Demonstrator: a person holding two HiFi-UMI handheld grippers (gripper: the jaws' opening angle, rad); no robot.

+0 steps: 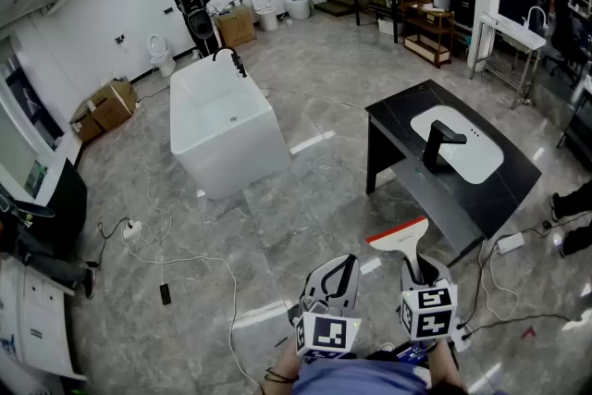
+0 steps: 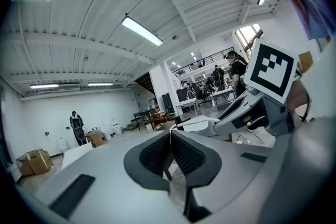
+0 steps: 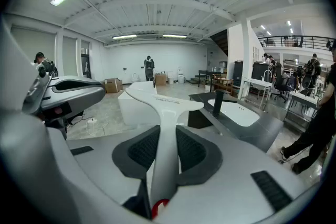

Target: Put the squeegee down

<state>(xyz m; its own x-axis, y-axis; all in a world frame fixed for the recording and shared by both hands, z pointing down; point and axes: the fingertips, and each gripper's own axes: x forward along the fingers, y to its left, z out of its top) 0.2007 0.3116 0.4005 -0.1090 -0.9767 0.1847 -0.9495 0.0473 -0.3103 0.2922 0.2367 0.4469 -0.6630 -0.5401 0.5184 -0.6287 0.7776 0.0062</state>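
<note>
White tub (image 1: 227, 129) is seen mid-floor, black sink counter (image 1: 518, 176) to its R. In air just off counter's near edge, squeegee (image 1: 400, 239) is pinched by its handle in R gripper (image 3: 163, 152). L gripper (image 2: 170, 157): 2 jaws pressed together, nothing between.

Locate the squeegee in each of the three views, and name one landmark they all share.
Head view: squeegee low, right of centre, sticking forward from the right gripper.
Left gripper view: just right of centre, its white head seen nearly edge-on.
Right gripper view: dead centre, handle clamped between the tongs.
Shared landmark: the person in black by the far wall.
</note>
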